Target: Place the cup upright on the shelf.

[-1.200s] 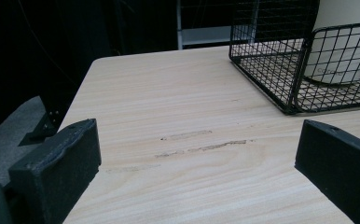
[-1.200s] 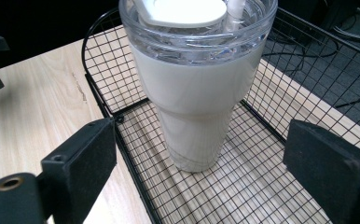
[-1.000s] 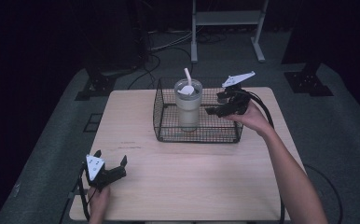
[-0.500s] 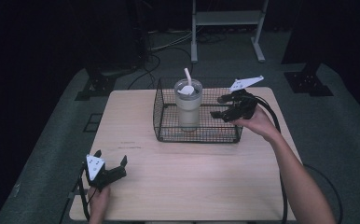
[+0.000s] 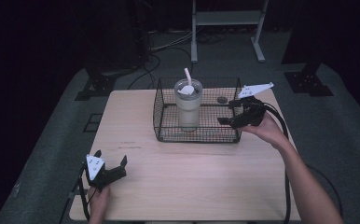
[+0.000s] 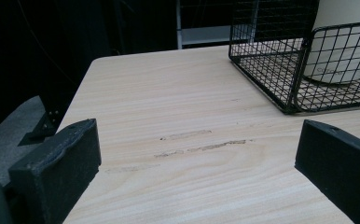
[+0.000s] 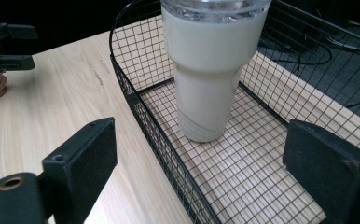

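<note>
Just ahead of the right gripper (image 5: 228, 112), a pale tumbler (image 5: 188, 105) with a clear lid and white straw (image 5: 187, 75) stands upright inside a black wire basket (image 5: 164, 112) on the bench (image 5: 192, 172). This gripper hovers at the basket's right end, jaws spread wide and empty, pointing at the tumbler. Well apart from the basket, the left gripper (image 5: 110, 162) sits low over the bench's near corner, jaws also spread apart, holding nothing.

Left gripper (image 5: 109, 169) sits low with jaws wide apart; right gripper (image 5: 228, 112), forearm extended, likewise gapes.
</note>
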A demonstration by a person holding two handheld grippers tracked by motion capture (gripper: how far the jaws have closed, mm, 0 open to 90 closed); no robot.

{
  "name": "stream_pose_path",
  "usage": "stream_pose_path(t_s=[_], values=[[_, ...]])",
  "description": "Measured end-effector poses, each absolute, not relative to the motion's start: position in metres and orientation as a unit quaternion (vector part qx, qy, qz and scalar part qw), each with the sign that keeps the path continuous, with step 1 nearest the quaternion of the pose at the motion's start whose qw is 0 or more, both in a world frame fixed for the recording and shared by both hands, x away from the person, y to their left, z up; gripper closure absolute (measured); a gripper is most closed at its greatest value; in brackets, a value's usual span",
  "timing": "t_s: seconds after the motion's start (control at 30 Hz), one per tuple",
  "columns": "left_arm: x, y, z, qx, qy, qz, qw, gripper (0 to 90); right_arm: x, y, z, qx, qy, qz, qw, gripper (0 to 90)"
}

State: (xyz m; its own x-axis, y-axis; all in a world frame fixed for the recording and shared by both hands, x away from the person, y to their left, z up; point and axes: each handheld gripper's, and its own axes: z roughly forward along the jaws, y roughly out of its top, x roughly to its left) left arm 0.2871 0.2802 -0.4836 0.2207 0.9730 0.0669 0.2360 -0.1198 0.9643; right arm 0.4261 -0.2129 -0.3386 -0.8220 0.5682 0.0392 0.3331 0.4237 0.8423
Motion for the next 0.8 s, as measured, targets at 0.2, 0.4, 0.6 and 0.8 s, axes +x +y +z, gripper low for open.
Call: stream_pose_path(t_s=[0.2, 0.4, 0.6, 0.8], values=[[0.287, 0.28, -0.484, 0.632, 0.478, 0.402, 0.459, 0.0, 0.418, -0.22, -0.342, 0.271, 0.832, 0.467, 0.127, 9.2], [0.287, 0.28, -0.484, 0.633, 0.477, 0.402, 0.458, 0.0, 0.411, -0.224, -0.348, 0.272, 0.833, 0.467, 0.121, 13.8], [0.287, 0.28, -0.484, 0.633, 0.477, 0.403, 0.458, 0.0, 0.402, -0.233, -0.356, 0.272, 0.832, 0.47, 0.114, 13.6], [0.287, 0.279, -0.484, 0.631, 0.478, 0.402, 0.459, 0.0, 0.394, -0.245, -0.362, 0.281, 0.825, 0.476, 0.117, 13.4]])
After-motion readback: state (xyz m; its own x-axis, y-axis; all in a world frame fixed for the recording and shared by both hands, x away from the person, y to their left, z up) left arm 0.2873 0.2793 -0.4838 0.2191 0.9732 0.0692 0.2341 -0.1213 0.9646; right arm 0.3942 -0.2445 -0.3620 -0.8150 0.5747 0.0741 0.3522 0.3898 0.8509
